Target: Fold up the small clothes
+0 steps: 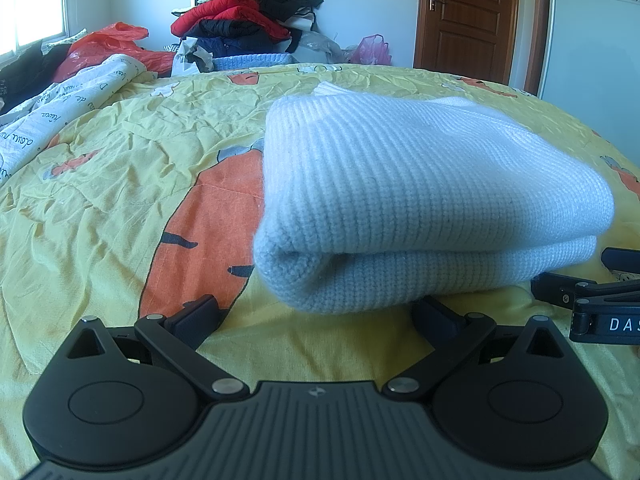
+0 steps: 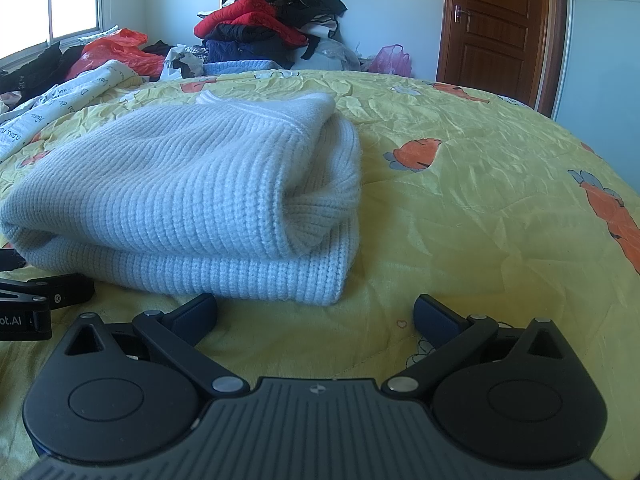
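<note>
A pale blue knitted sweater [image 1: 420,200] lies folded in a thick bundle on the yellow bedspread [image 1: 120,168]. It also shows in the right wrist view [image 2: 192,200]. My left gripper [image 1: 318,314] is open and empty, low over the bed just before the sweater's near left corner. My right gripper [image 2: 316,312] is open and empty, just before the sweater's near right corner. The right gripper's fingers [image 1: 560,290] show at the right edge of the left wrist view; the left gripper's fingers [image 2: 60,292] show at the left edge of the right wrist view.
A pile of red, black and dark clothes [image 1: 248,12] stands beyond the bed's far edge. A white printed quilt [image 1: 60,108] and orange plastic bags [image 1: 108,44] lie at the far left. A pink bag [image 2: 390,60] and a brown door [image 2: 496,24] are at the back right.
</note>
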Action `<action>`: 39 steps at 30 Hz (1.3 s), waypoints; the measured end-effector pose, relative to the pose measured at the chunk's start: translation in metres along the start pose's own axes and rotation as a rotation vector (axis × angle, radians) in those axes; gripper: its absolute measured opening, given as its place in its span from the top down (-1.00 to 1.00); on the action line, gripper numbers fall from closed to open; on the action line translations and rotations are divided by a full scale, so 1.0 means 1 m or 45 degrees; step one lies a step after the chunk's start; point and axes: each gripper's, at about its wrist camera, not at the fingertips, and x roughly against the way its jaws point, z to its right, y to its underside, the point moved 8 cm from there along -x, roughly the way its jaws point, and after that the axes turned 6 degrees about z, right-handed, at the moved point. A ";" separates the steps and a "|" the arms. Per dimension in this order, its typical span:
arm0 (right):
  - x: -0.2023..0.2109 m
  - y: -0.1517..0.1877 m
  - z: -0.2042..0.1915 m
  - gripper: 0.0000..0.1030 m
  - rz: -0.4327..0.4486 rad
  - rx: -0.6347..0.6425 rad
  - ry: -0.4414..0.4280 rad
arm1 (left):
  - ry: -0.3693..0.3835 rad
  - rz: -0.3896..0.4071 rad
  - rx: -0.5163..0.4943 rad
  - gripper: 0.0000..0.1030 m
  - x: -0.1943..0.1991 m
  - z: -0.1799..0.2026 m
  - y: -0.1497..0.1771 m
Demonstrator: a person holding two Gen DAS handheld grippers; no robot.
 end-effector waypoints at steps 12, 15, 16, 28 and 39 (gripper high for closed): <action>0.000 0.000 0.000 -0.99 0.000 0.000 0.000 | 0.000 -0.001 0.002 -1.00 0.000 -0.001 0.000; 0.000 0.000 0.000 -0.99 -0.002 0.000 0.000 | -0.003 -0.004 0.000 -1.00 0.000 0.000 0.000; 0.000 0.000 0.000 -0.99 -0.002 -0.001 0.000 | -0.004 -0.006 0.001 -1.00 0.000 0.000 0.000; 0.009 0.000 0.001 -1.00 -0.023 -0.024 -0.026 | 0.012 -0.141 -0.010 -1.00 0.005 0.002 -0.002; 0.049 -0.019 0.016 -1.00 0.009 -0.110 -0.028 | 0.127 -0.079 0.143 -1.00 0.048 0.010 -0.013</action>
